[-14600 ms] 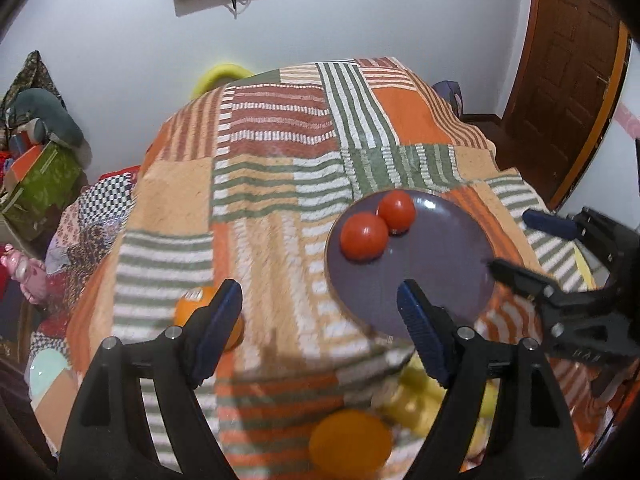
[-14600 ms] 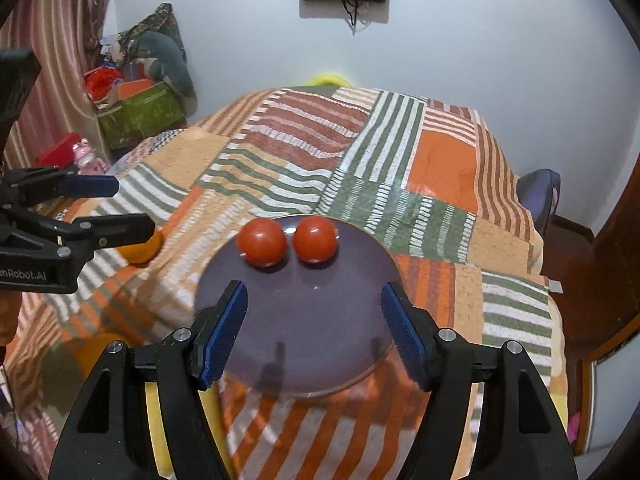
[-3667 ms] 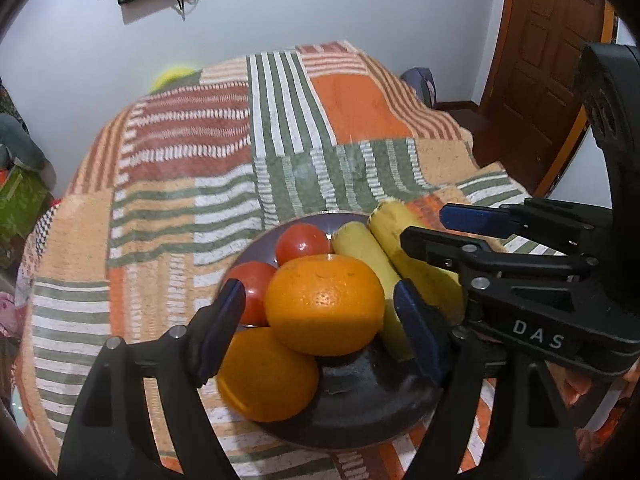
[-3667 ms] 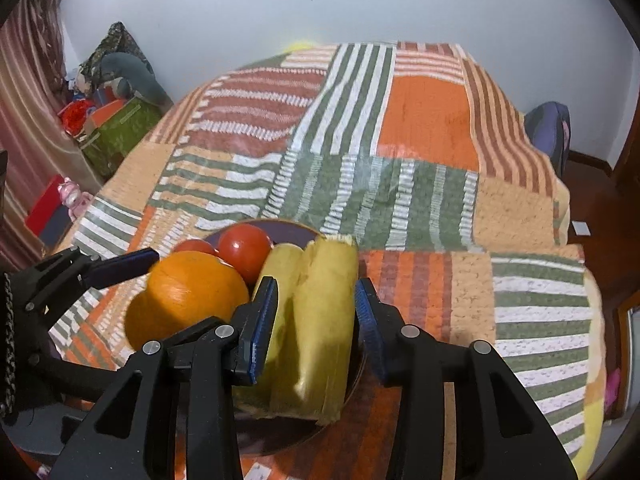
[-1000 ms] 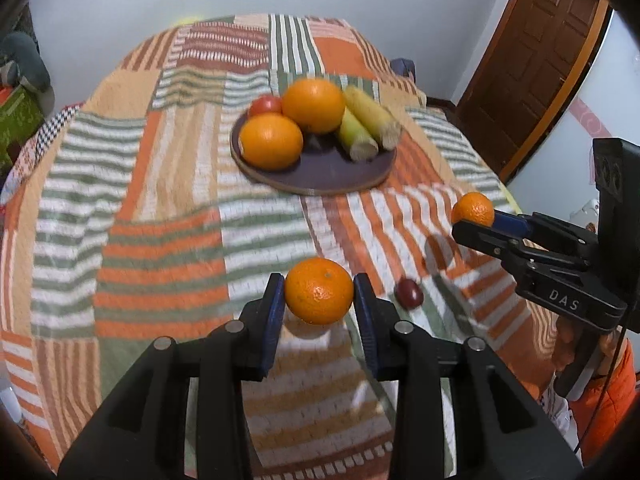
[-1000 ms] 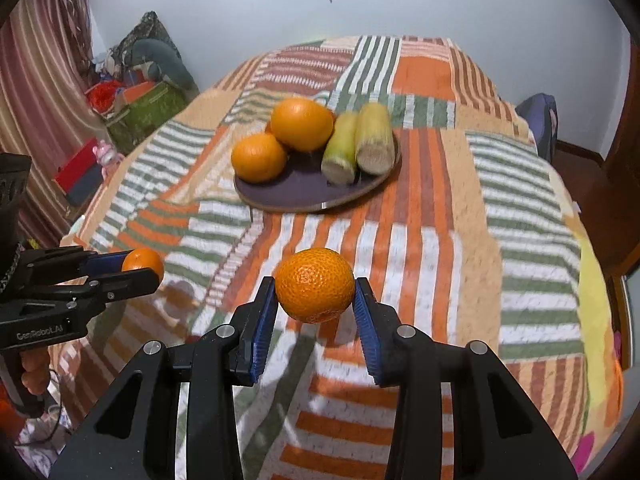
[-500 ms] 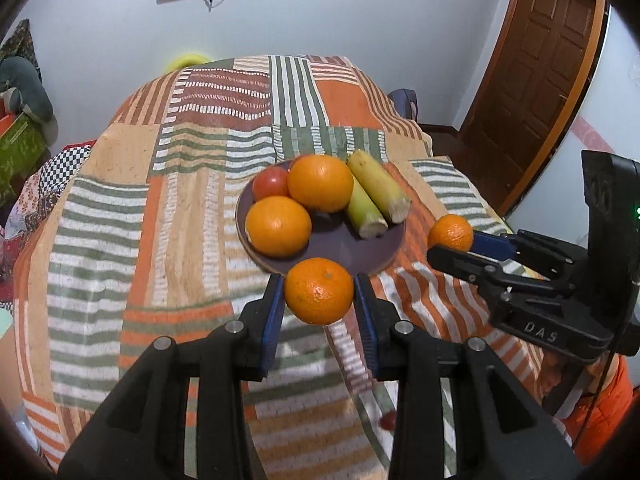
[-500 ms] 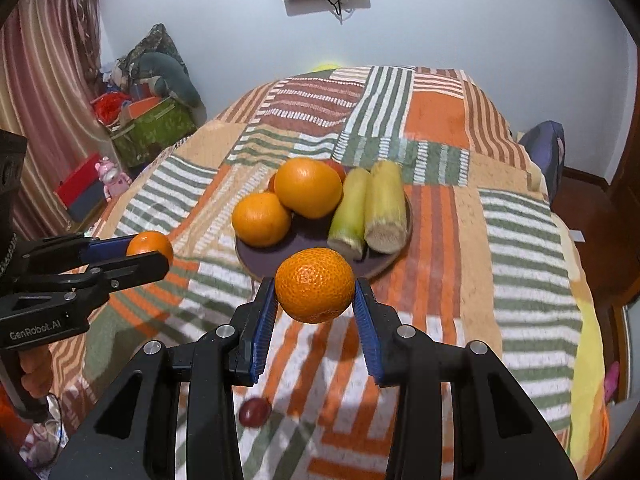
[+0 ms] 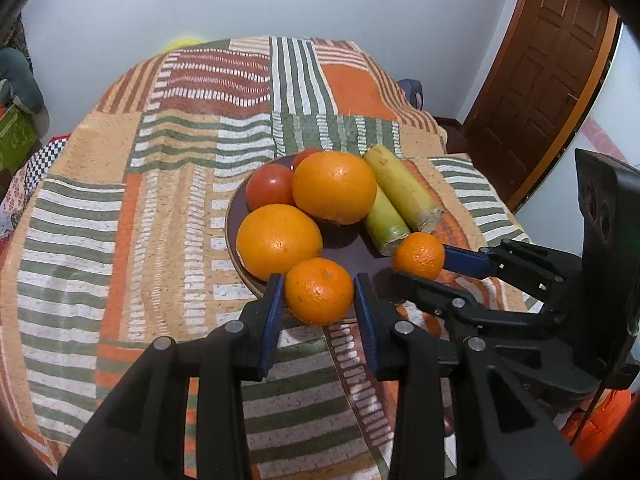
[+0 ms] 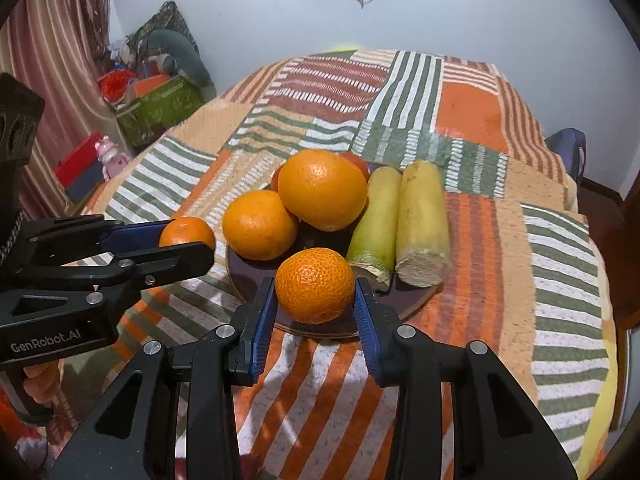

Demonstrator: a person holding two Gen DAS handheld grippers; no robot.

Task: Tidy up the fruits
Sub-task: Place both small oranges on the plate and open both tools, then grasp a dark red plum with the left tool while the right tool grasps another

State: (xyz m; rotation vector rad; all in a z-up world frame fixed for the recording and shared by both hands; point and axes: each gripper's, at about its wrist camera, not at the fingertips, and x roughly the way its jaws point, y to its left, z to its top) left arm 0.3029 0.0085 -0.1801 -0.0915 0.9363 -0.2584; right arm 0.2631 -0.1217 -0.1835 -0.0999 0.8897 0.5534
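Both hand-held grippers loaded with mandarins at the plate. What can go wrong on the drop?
1. The plate is crowded: two oranges, tomatoes and two yellow-green stalks. Only the near rim is bare, so a released mandarin may roll off onto the cloth.
2. The left hand-held gripper and right hand-held gripper converge on that same spot; they could collide.
3. The upper orange leans on its neighbours; a nudge may dislodge it.

We see a surface (image 9: 100, 240) draped in a striped patchwork cloth (image 10: 560, 248). Directly on the cloth, just ahead of each gripper, sits a dark round plate (image 9: 231, 216) heaped with fruit.
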